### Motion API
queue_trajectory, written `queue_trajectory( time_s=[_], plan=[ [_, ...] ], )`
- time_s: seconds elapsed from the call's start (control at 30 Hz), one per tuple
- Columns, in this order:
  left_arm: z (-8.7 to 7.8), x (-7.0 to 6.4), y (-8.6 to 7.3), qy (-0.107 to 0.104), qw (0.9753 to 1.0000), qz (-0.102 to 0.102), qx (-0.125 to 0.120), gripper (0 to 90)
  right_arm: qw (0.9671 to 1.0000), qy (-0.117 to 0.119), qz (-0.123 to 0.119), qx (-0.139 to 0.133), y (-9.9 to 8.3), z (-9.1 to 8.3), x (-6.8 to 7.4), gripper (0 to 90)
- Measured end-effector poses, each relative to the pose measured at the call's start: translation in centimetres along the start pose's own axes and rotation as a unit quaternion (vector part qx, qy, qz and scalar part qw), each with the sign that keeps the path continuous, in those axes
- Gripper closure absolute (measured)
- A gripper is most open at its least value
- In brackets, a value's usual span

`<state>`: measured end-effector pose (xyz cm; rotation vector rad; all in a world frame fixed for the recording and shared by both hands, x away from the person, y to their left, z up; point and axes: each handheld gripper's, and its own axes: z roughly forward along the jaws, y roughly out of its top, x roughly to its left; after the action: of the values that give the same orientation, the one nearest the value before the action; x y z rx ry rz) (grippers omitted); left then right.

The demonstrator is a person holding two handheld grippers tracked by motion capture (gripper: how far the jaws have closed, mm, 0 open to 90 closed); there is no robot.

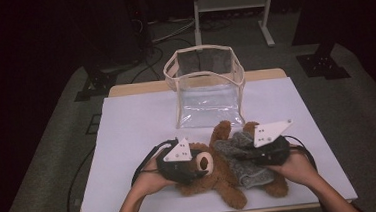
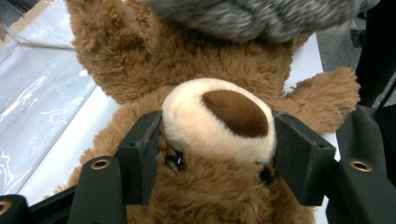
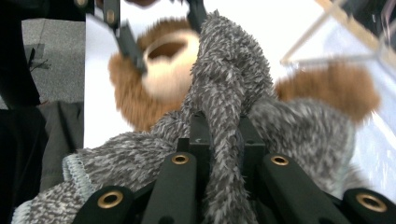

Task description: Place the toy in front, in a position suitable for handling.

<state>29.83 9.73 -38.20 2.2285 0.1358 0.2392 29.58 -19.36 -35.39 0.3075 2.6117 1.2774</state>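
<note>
Holding bear (image 1: 216, 176) by muzzle, left gripper (image 2: 217, 154) jaws clamped either side. Right gripper (image 3: 223, 140) pinches grey cloth (image 3: 233, 93) fold. I judge both soft, light, squashy; grip bunched fabric.

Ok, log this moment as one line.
left hand-held gripper: shut on teddy bear muzzle | right hand-held gripper: shut on grey knit garment | clear bag: behind

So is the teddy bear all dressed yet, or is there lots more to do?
Not yet. The teddy bear already lies on its back on the table. Now the left gripper clamps its muzzle, and the right gripper pinches a fold of the grey fuzzy garment, bunched over its belly. Probably left: working the garment on or off. The clear bag stands empty behind.
</note>
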Motion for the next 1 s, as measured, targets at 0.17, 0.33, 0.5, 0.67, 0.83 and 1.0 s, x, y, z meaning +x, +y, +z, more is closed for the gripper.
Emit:
queue_trajectory(
  time_s=[0.17, 0.33, 0.5, 0.67, 0.83, 1.0],
  plan=[
    [-0.2, -0.4, -0.1, 0.004, 0.9999, 0.015, 0.008, 37.6, 0.9991, 0.015, -0.030, 0.028, 1.9, 2.7, -0.6, 80.0],
    [-0.4, -0.2, -0.2, 0.005, 0.9999, 0.015, 0.005, 37.9, 0.9994, 0.017, -0.007, 0.029, 0.5, 1.5, -2.0, 79.9],
    [-0.6, 0.2, -0.1, 0.007, 0.9999, 0.009, 0.003, 36.2, 0.9990, 0.002, 0.035, 0.029, -1.8, -0.7, -3.5, 80.0],
    [-1.1, 0.9, -0.2, 0.013, 0.9999, 0.007, 0.008, 36.1, 0.9978, 0.012, 0.064, 0.010, -3.4, -1.0, -3.0, 80.4],
    [-1.5, 1.1, -0.7, 0.005, 1.0000, -0.001, 0.006, 35.5, 0.9980, 0.010, 0.062, -0.003, -3.5, -0.7, -1.7, 80.6],
    [-1.9, 0.7, -0.5, -0.013, 0.9999, -0.005, -0.008, 32.4, 0.9980, 0.008, 0.062, -0.011, -3.9, -0.7, -0.6, 80.7]
  ],
)
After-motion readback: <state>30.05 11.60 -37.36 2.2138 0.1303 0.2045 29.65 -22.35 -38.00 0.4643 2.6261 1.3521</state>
